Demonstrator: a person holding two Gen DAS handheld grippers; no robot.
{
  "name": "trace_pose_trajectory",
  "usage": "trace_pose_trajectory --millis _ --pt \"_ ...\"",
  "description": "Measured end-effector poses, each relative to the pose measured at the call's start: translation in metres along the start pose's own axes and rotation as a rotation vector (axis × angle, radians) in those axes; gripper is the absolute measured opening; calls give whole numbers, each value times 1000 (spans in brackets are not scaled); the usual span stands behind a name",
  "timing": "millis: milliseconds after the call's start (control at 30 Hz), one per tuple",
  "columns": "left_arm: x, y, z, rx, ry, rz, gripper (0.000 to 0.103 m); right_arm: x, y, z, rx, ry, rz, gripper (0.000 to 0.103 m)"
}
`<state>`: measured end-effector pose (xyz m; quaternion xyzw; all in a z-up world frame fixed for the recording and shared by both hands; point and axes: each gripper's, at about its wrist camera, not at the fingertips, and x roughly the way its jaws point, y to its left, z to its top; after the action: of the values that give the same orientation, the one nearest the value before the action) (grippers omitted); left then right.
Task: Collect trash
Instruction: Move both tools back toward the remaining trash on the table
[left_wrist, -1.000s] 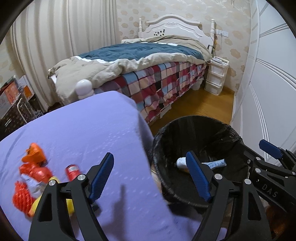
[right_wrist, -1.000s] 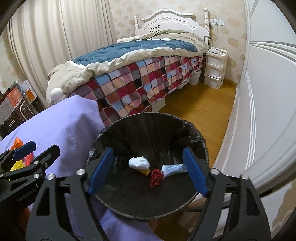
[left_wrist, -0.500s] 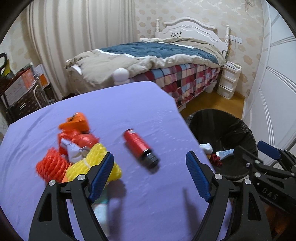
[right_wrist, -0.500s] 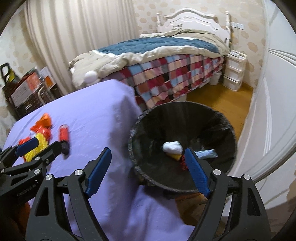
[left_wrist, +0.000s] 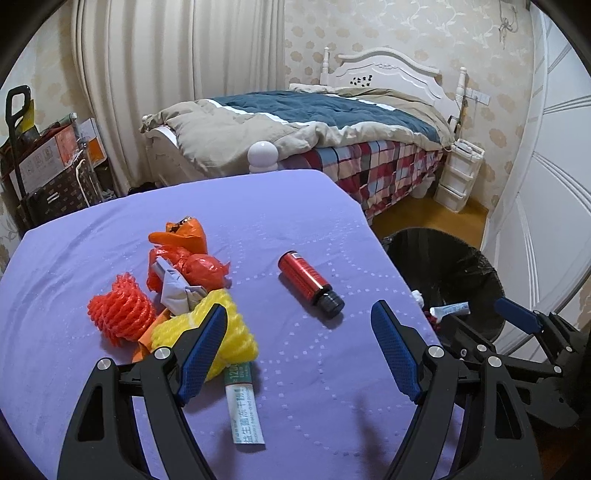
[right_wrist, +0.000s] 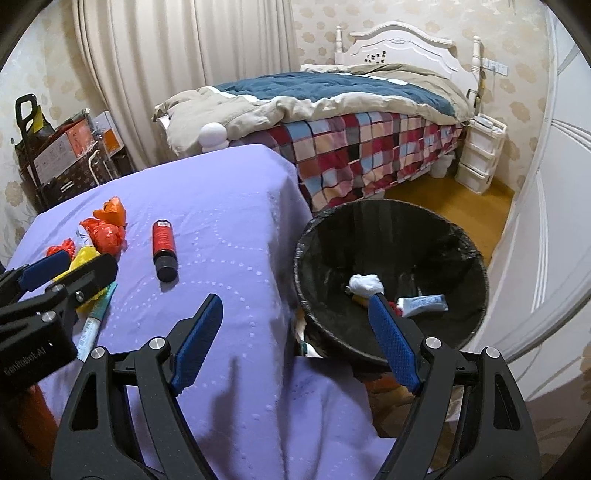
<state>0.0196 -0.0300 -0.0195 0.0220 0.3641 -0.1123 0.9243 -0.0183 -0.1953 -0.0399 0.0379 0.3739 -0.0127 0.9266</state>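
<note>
Now | L gripper (left_wrist: 299, 350) wide, empty | R gripper (right_wrist: 295, 343) wide, empty | red bottle (left_wrist: 309, 282) on cloth

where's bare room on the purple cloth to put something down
Free: the far stretch of the purple cloth toward the bed, and the patch between the red bottle and the bin. Crowded: the wrapper pile near the left tool.

I count one red bottle (left_wrist: 309, 283), two foam nets (left_wrist: 122, 314), one sachet (left_wrist: 244, 406), one bin (right_wrist: 391, 280).
</note>
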Motion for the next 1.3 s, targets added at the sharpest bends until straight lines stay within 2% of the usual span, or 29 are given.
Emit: trace_pose_trajectory --millis 300,500,767,1133,1300 --pt "-16 2 -3 8 -25 6 78 -10 -7 -2 12 -10 -17 79" --pt "-31 30 -14 -22 -30 65 78 -16 12 -3 -22 -17 21 79" --pt "-43 83 -30 -96 -20 159 78 -16 54 -4 -96 -6 93 79" --pt "-42 157 -53 -190 17 288 78 -9 132 -2 -236 9 210 80" --pt "-43 179 -59 -226 27 310 78 1 159 0 -267 31 250 81"
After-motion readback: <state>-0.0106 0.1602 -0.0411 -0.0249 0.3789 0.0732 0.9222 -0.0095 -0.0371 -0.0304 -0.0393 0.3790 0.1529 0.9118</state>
